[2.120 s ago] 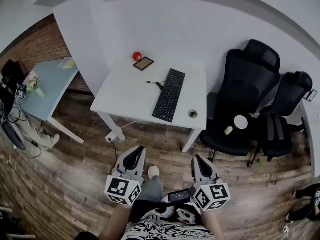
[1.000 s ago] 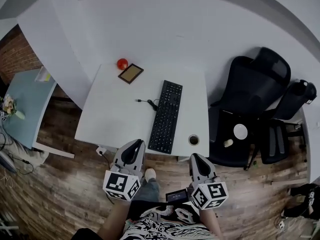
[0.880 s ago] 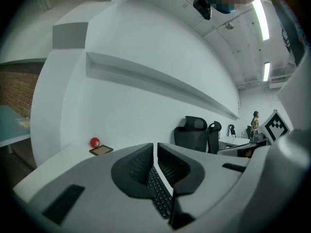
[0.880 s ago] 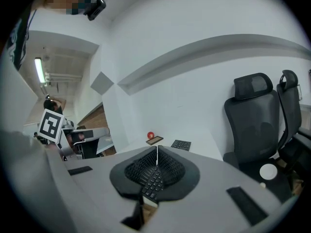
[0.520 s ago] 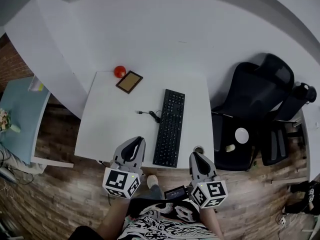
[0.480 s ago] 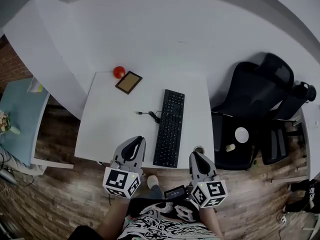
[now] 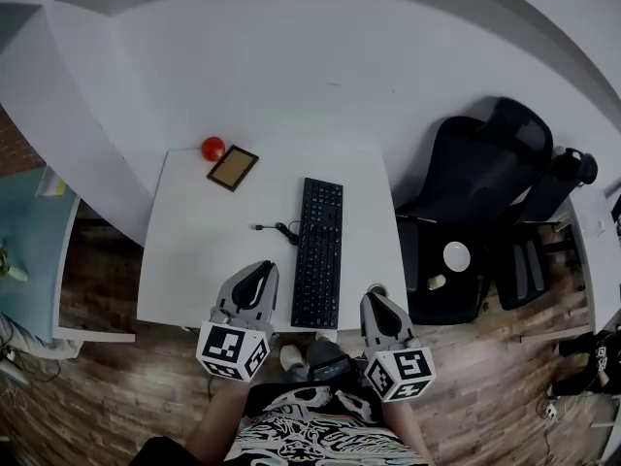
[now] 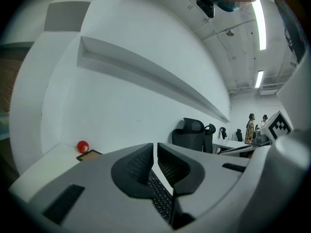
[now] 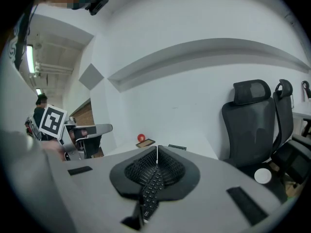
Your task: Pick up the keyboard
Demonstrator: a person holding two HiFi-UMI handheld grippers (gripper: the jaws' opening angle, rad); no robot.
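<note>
Black keyboard: lies flat and lengthwise on the white desk, cable at its left side, near the front edge. Left gripper and right gripper: one on either side of the keyboard's near end, jaws clenched together, nothing held. Red ball: far left corner.

On table: keyboard at centre, lengthwise; cable just left of it; ball and frame at far-left corner. Right of table: chairs. At near edge: left gripper and right gripper flank keyboard's end.
</note>
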